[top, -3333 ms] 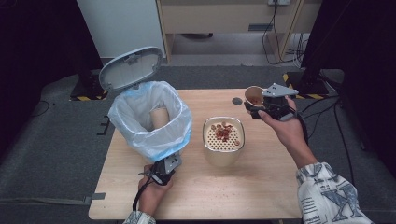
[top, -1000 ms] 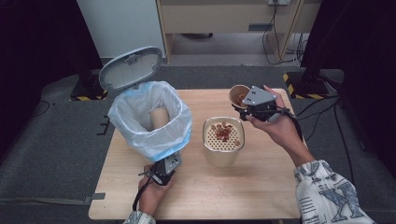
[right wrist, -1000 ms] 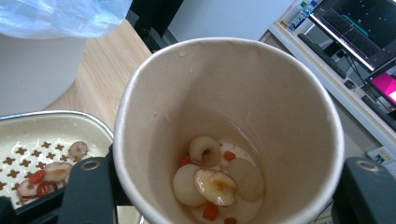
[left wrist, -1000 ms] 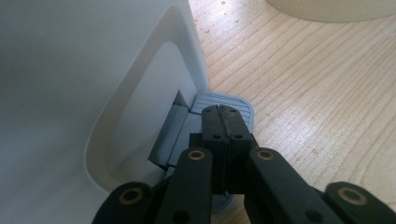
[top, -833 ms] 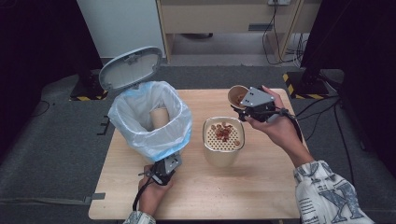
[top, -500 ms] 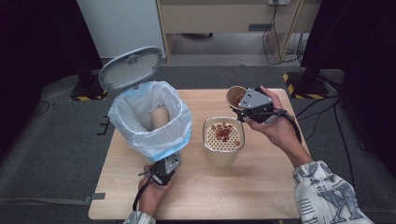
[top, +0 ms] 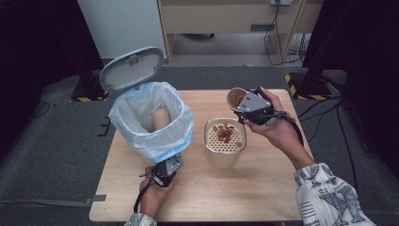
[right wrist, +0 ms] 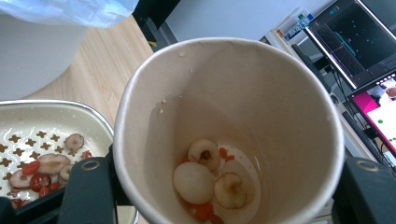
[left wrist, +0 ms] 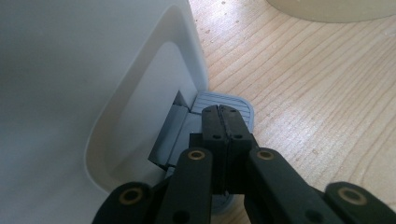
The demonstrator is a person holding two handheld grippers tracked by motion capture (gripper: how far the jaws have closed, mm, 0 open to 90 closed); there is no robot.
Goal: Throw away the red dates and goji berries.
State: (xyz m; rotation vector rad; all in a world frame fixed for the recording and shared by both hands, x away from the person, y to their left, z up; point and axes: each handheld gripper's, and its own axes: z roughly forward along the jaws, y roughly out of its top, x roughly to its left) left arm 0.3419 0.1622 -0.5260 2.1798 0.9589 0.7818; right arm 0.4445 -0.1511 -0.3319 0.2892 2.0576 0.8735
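Observation:
My right gripper (top: 245, 104) is shut on a paper cup (top: 236, 97), held tilted above the table just right of and behind the cream strainer bowl (top: 225, 155). In the right gripper view the paper cup (right wrist: 229, 93) holds pale fruit slices and red berries (right wrist: 210, 182) in a little liquid. Similar slices and berries (top: 227, 133) lie on the strainer's perforated top. My left gripper (top: 165, 170) is shut, with its tips (left wrist: 223, 112) resting on the grey foot pedal (left wrist: 240, 103) at the base of the white bin (left wrist: 70, 70).
The bin (top: 153, 136) is lined with a pale blue bag, and its lid (top: 131, 68) stands open at the back. Another paper cup (top: 161, 117) stands inside it. Bare wooden tabletop (top: 244, 193) lies in front of the strainer. Cables and dark stands lie beyond the far edge.
Since the earliest frame my right gripper has carried the cup a little to the left, toward the strainer, and tipped it. The left gripper has stayed on the pedal.

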